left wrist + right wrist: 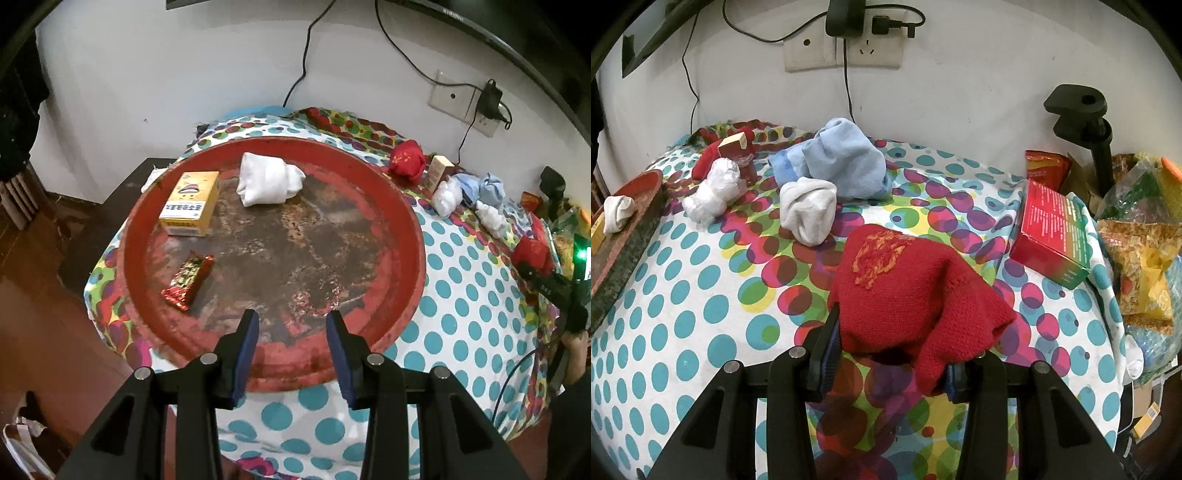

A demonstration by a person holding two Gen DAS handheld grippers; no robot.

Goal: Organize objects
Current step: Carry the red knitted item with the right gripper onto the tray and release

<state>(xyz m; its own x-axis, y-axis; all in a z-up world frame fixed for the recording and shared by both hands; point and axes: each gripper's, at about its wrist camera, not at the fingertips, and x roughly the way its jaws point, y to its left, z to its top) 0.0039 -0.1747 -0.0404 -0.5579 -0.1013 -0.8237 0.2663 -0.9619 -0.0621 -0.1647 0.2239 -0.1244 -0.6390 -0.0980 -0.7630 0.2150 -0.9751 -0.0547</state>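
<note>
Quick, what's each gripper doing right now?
Left gripper: open, holding nothing, above the red tray.
Right gripper: shut on the red sock.

The counter [683, 295] is covered with a cloth with many dots in blue, green, pink and yellow. A big round red tray [413, 236] sits on it at the left side. To the right of the tray, on the cloth, lie a red sock ball [406, 160], a small box [733, 147], a white sock ball [713, 194], a second white sock ball [809, 210] and a light blue sock bundle [842, 162]. Further right lies a red and green box [1056, 236], with snack bags [1141, 266] at the edge.
</note>
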